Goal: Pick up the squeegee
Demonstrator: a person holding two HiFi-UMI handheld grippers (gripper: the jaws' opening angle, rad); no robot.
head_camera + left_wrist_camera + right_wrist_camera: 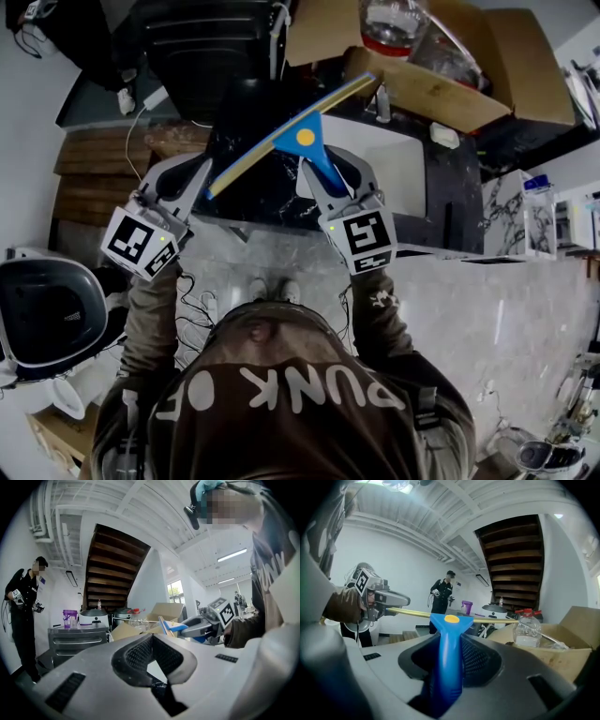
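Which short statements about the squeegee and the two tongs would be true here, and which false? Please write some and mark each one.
1. The right tongs grip the blue handle of the squeegee. True.
2. The left tongs hold the yellow blade. False: they are shut with nothing between them.
3. The squeegee hangs from a hook. False: the right tongs hold it up in the air.
4. A clear bottle with a red cap stands by a cardboard box. True.
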